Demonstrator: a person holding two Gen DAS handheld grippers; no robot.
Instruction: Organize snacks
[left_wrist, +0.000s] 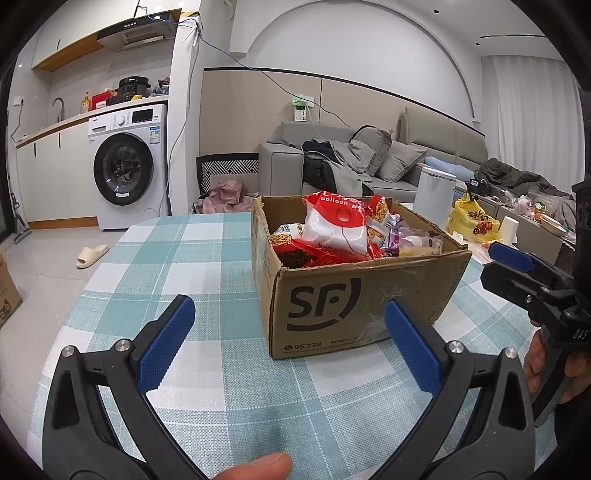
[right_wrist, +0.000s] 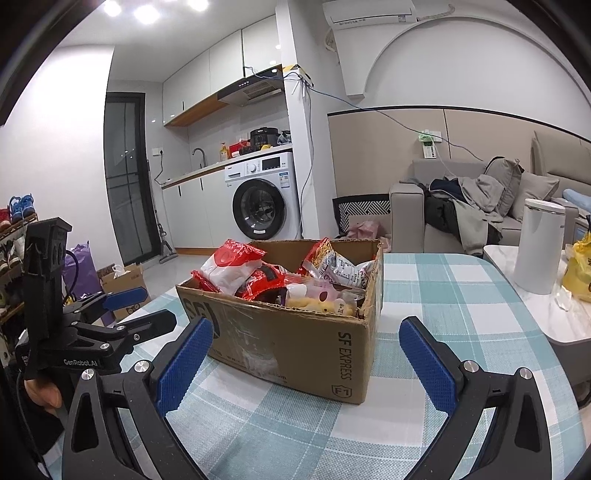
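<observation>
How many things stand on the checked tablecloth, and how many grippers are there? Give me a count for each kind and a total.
Cardboard box full of snack packets: 1
Grippers, left gripper and right gripper, both with jaws open and holding nothing: 2
Total: 3
The packets overlap inside the box, so they cannot be counted exactly.

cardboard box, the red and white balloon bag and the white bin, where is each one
cardboard box (left_wrist: 332, 306), left wrist view, on its printed front wall.
red and white balloon bag (left_wrist: 338, 225), left wrist view, on the white middle of the bag.
white bin (right_wrist: 537, 247), right wrist view, on its side wall.
</observation>
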